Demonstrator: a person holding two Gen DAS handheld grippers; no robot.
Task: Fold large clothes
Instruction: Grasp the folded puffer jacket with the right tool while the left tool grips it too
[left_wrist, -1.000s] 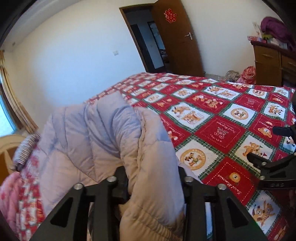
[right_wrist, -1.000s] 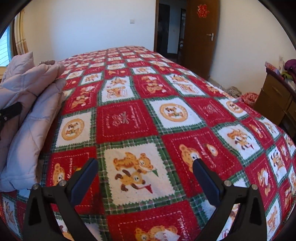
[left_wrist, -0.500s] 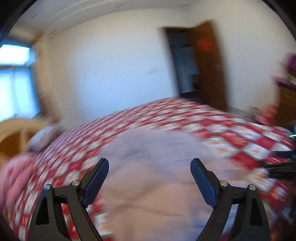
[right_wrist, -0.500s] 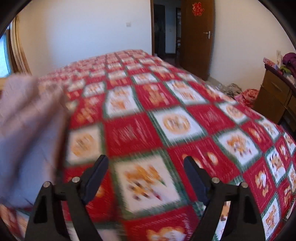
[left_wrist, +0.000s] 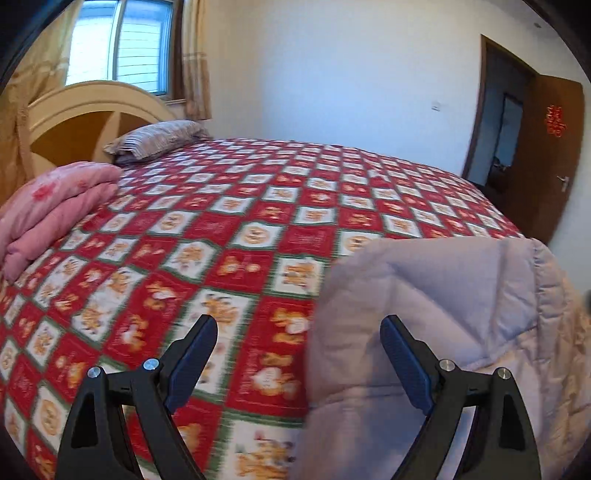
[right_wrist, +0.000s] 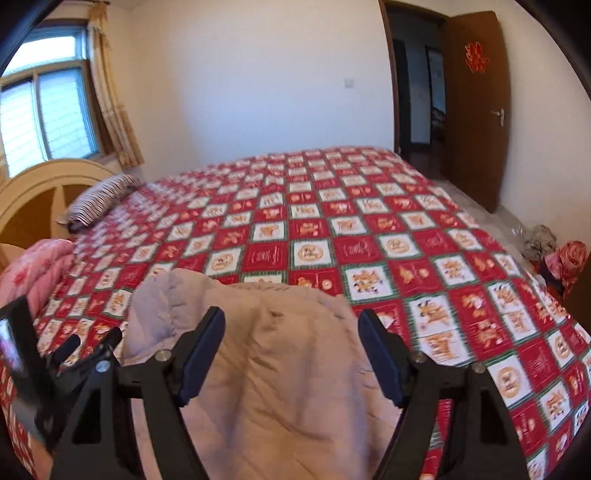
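A pale lilac-grey padded jacket (left_wrist: 443, 314) lies in a folded heap on the near part of the bed; it also shows in the right wrist view (right_wrist: 280, 369). My left gripper (left_wrist: 299, 354) is open and empty, above the jacket's left edge and the quilt. My right gripper (right_wrist: 291, 350) is open and empty, just above the middle of the jacket. The left gripper's body (right_wrist: 74, 354) shows at the left of the right wrist view.
The bed has a red, white and green patchwork quilt (left_wrist: 258, 206). A folded pink blanket (left_wrist: 48, 206) and a striped pillow (left_wrist: 155, 138) lie by the headboard (left_wrist: 85, 110). A brown door (right_wrist: 476, 103) stands open; clothes (right_wrist: 561, 258) lie on the floor at right.
My left gripper has let go of the jacket and opened, then swung left toward the headboard. The jacket dropped onto the bed. My right gripper moved left over the jacket.
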